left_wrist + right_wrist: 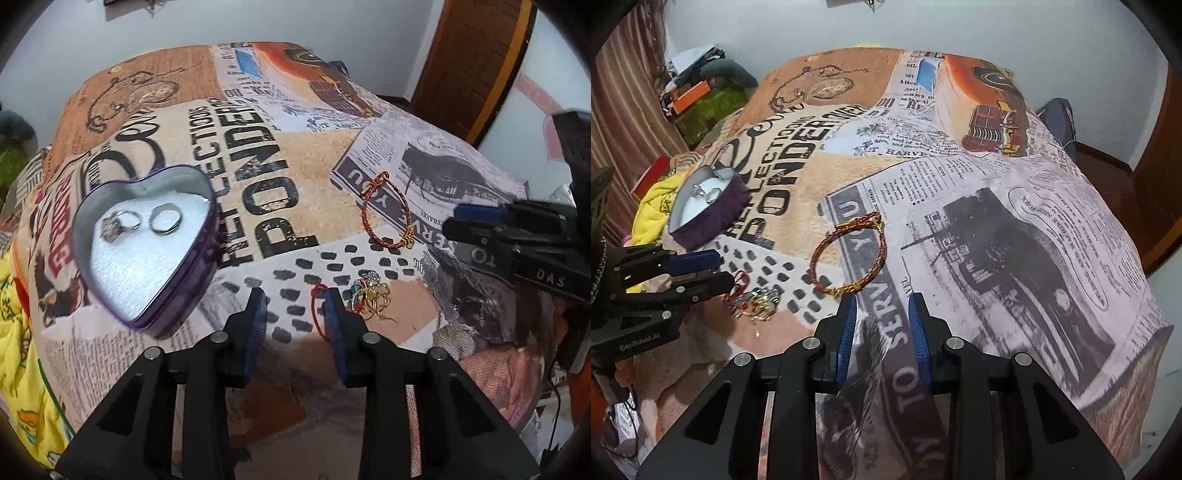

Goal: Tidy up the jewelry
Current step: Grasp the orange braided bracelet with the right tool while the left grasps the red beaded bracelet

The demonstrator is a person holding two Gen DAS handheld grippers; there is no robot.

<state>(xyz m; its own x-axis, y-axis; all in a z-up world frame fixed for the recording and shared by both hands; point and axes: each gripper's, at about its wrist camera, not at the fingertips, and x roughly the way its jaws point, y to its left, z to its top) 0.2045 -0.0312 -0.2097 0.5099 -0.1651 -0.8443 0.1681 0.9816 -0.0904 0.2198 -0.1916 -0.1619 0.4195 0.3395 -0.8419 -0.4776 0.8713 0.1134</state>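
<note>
Newsprint-patterned bedspread (997, 206), both hand-held grippers angled downward, left (295, 306) and right (882, 314) narrowly parted, empty.

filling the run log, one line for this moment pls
left tongs: open, by ring pile | right tongs: open, by bracelet | tin: two rings inside

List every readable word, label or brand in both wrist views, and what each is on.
"PONDER": printed cloth, upside down.
"SERVE YOU": same cloth, newspaper patch.
"TO": same patch.
"HARV", cut off: cloth, fine print.
"DAS": right gripper body.
"GenRobot.AI": left gripper body.
Remaining newsprint columns: too small or blurred.
Heart-shaped tin, rings, braided bracelet: no text.
</note>
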